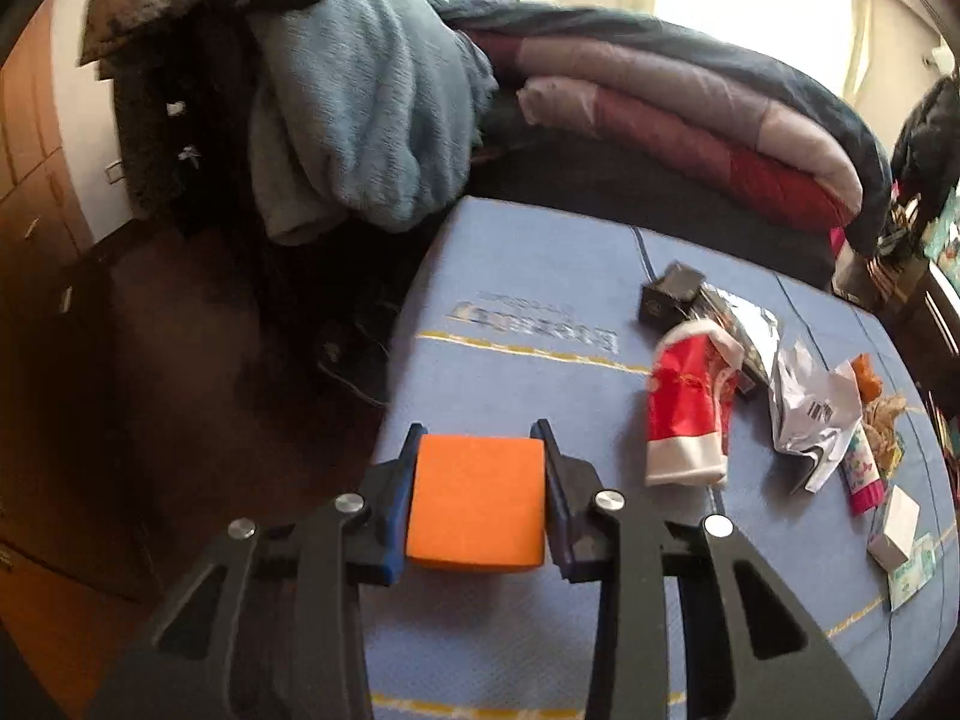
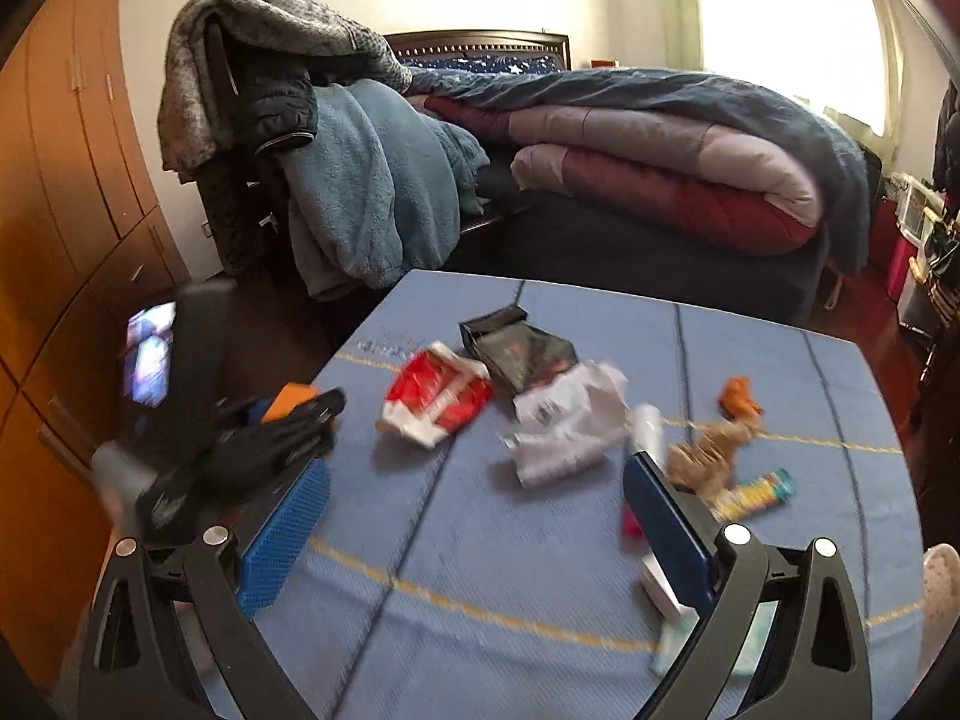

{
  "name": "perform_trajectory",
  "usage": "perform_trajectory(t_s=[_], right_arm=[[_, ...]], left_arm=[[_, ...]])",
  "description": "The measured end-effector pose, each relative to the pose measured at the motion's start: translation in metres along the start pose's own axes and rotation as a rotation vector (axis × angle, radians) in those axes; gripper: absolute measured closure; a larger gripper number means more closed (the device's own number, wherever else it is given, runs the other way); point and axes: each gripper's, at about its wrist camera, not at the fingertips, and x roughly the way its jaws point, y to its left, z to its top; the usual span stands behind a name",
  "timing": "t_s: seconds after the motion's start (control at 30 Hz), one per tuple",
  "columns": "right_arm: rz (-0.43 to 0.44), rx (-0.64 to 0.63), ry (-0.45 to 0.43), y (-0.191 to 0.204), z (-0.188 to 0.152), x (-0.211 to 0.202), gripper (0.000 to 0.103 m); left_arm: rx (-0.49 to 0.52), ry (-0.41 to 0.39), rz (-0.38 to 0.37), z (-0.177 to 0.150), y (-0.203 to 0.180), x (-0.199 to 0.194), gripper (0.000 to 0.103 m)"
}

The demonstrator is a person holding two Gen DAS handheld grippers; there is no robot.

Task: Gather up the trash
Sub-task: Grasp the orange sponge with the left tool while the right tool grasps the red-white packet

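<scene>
Wrappers [image 2: 435, 399] strewn on blue mat [image 2: 540, 570], draped chair [image 2: 336, 180] beyond

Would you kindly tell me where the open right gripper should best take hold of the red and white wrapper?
Probably across the red and white wrapper at its crumpled red middle, coming from above: it lies flat on the blue mat, and the raised folds give the fingers purchase.

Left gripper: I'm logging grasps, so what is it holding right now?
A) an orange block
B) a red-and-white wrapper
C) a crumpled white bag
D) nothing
A: the left gripper has its jaws closed on the orange block, while the red-and-white wrapper and white bag lie on the blue mat.
</scene>
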Motion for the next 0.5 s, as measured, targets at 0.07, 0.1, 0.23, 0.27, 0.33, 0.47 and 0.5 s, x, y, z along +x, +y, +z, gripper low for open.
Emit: perform_trajectory(t_s=[0.07,0.1,0.23,0.27,0.33,0.47,0.5], right_arm=[[-0.009,0.002,0.016,0.004,0.008,0.018,0.005],[-0.01,0.004,0.031,0.006,0.012,0.03,0.005],[-0.01,0.02,0.088,0.017,0.025,0.074,0.005],[-0.013,0.023,0.105,0.019,0.026,0.085,0.007],[-0.029,0.032,0.149,0.025,0.029,0.109,0.013],[-0.083,0.048,0.217,0.028,0.028,0.14,0.022],[-0.087,0.053,0.227,0.028,0.027,0.143,0.03]], left_arm=[[-0.032,-0.021,0.015,-0.001,0.013,-0.01,0.068],[-0.058,-0.038,0.022,-0.002,0.022,-0.017,0.068],[-0.125,-0.088,0.038,-0.004,0.05,-0.042,0.067],[-0.134,-0.096,0.043,-0.005,0.055,-0.048,0.067],[-0.141,-0.103,0.045,-0.004,0.06,-0.054,0.067],[-0.147,-0.115,0.042,-0.004,0.067,-0.062,0.067],[-0.148,-0.118,0.038,-0.003,0.066,-0.064,0.067]])
